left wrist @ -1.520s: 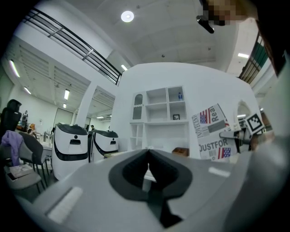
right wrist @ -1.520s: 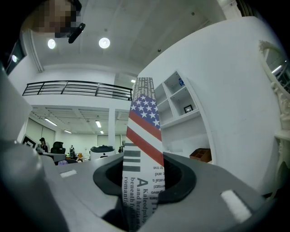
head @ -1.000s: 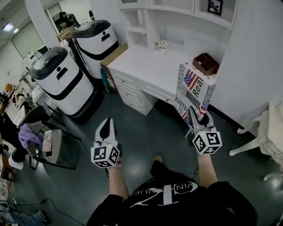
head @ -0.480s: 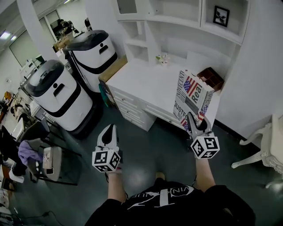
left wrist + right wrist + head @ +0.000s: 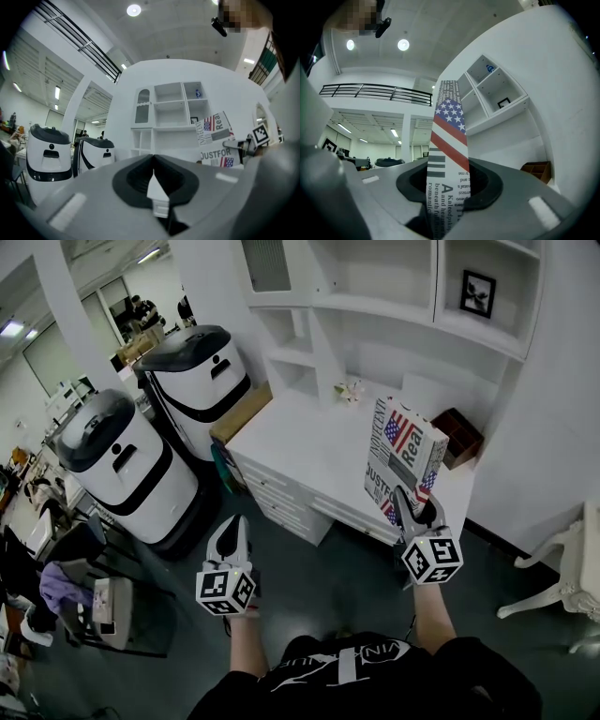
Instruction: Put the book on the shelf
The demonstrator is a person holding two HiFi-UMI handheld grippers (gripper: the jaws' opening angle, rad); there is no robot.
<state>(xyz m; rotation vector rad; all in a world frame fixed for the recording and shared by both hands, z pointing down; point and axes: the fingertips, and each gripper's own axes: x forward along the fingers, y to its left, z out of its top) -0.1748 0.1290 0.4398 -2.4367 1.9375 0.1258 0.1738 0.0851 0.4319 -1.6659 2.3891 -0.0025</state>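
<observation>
The book [image 5: 403,460], a large volume printed with a flag pattern and newsprint lettering, stands upright in my right gripper [image 5: 412,507], which is shut on its lower edge. It hangs over the front edge of the white desk [image 5: 309,442], below the white shelf unit [image 5: 375,310]. In the right gripper view the book's spine [image 5: 447,140] rises from between the pads, with the shelf compartments [image 5: 487,89] behind it. My left gripper [image 5: 230,526] is shut on nothing, out over the dark floor left of the desk. The left gripper view shows the book [image 5: 215,140] at its right.
Two white-and-black rounded machines [image 5: 202,371] [image 5: 122,460] stand left of the desk. On the desk are a brown wooden box [image 5: 459,437] and a small ornament [image 5: 349,390]. A framed picture [image 5: 478,292] sits in an upper compartment. A white chair [image 5: 572,568] stands at right.
Both grippers and the book have moved forward toward the desk and shelves, which now look nearer and larger. The grip on the book is unchanged.
</observation>
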